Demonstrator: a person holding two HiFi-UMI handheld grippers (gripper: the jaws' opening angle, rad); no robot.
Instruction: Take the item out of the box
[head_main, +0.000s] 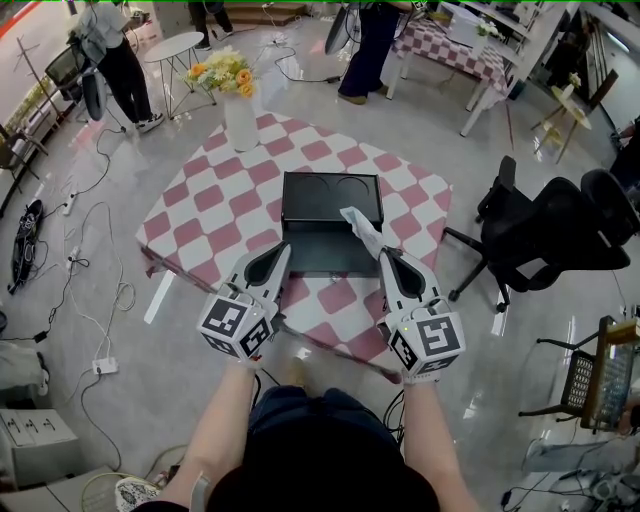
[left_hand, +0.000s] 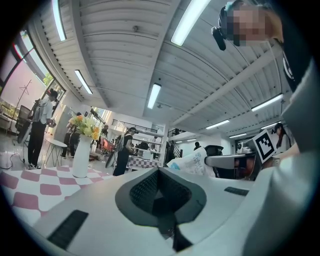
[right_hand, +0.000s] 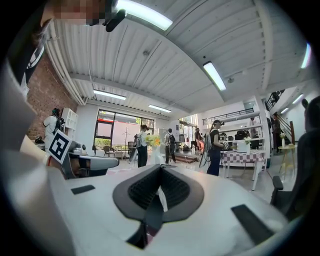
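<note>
A black box stands open in the middle of a table with a pink-and-white checked cloth. My right gripper is shut on a crumpled white plastic packet, held above the box's right side. In the right gripper view a thin white strip of the packet shows between the shut jaws. My left gripper hovers at the box's front left corner, shut, with nothing in it. The left gripper view shows the packet sticking out of the right gripper.
A white vase of yellow flowers stands at the table's far edge. A black office chair is to the right of the table. Cables lie on the floor at left. People stand in the background.
</note>
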